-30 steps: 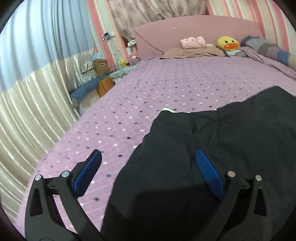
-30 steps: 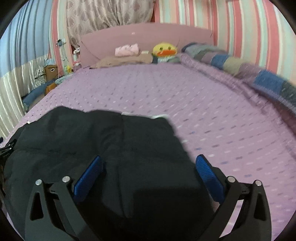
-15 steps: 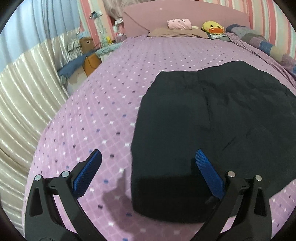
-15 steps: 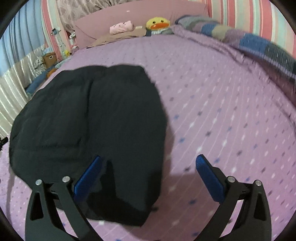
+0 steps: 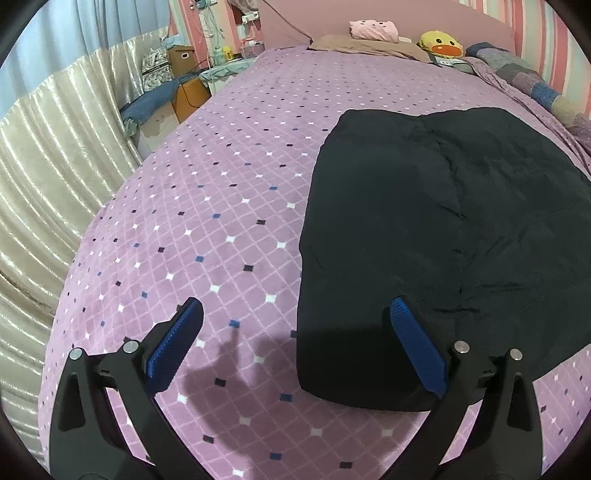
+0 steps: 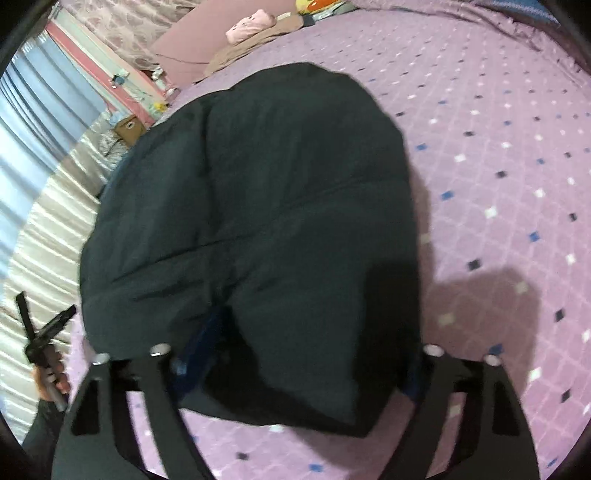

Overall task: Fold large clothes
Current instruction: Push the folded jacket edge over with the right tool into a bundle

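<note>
A puffy dark garment (image 5: 424, 221) lies folded on the purple diamond-patterned bedspread (image 5: 221, 206). My left gripper (image 5: 295, 310) is open and hovers at the garment's near left corner. Its right pad (image 5: 417, 350) is over the fabric and its left pad (image 5: 173, 347) is over bare bedspread. In the right wrist view the garment (image 6: 258, 192) bulges up between the jaws of my right gripper (image 6: 306, 354), which are closing. Its left pad (image 6: 199, 339) sinks into a crease, and fabric hides the right pad. A hand (image 6: 51, 380) holds the left gripper (image 6: 44, 332) at the far left.
A brown pillow (image 5: 365, 46), a pink plush (image 5: 373, 29) and a yellow duck plush (image 5: 441, 44) sit by the headboard. A patchwork blanket (image 5: 532, 81) runs along the right edge. Cream satin drapes (image 5: 55, 166) and boxes (image 5: 181, 59) stand left of the bed.
Both grippers tipped downward and drew back toward the garment's near edge. The right gripper rolled and its jaws narrowed around the near end of the garment, which now bulges between them.
</note>
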`<state>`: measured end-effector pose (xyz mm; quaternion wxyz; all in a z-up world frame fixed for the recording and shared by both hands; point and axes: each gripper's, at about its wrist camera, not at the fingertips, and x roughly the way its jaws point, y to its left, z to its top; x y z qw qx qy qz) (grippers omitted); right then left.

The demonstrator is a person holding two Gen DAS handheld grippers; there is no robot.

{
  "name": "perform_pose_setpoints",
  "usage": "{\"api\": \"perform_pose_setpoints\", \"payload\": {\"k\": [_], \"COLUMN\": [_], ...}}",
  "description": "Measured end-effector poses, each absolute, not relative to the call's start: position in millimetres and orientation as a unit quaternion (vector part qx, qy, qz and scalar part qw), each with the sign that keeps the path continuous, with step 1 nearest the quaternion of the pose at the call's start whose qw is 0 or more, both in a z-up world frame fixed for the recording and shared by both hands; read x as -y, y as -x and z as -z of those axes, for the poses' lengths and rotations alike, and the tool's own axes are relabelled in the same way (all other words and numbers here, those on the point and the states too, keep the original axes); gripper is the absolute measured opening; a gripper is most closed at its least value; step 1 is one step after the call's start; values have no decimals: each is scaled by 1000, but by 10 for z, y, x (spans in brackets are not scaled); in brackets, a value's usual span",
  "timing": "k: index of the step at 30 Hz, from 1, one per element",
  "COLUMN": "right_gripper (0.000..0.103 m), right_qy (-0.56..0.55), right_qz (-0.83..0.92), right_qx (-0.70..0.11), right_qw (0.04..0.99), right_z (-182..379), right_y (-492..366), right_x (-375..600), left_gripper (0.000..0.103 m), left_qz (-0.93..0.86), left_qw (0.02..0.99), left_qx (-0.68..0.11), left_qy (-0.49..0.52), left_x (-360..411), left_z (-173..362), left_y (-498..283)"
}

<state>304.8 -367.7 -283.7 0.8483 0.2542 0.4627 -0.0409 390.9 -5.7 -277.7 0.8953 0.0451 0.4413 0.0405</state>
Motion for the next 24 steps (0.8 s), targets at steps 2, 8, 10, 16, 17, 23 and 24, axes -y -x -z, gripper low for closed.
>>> {"api": "perform_pose_setpoints", "payload": {"k": [2,8,10,16,17,23,24], "right_gripper": [78,93,90,60,58,54,54], "right_qy": [-256,-232,-218,-132,-121,-91,-93], "right_qz": [33,22,28,48,53,72,73], "right_qx": [-472,-499,-497,-513,-517,-530,-530], "right_qw": [843,835,840,847,846,840,839], "right_z": [2841,2839,2805,2648,2632,2609,2613], "right_y": [-3097,-3360,-3407,-3449,-3470,-3563,-3571], "right_x": [3648,3514,3465,3166,3118,2973,2975], "left_gripper": [100,100,100,100,100,100,100], "left_qz": [-33,-21,-19,-17,-17,18,35], "left_qw": [895,894,893,889,888,872,865], "left_qx": [-442,-446,-449,-457,-458,-489,-499], "left_qy": [-37,-26,-30,-34,-32,13,32], "left_x": [50,69,70,34,30,-52,-72], "left_z": [2779,2788,2807,2828,2829,2941,2982], "left_y": [-3941,-3982,-3973,-4063,-4085,-4276,-4341]}}
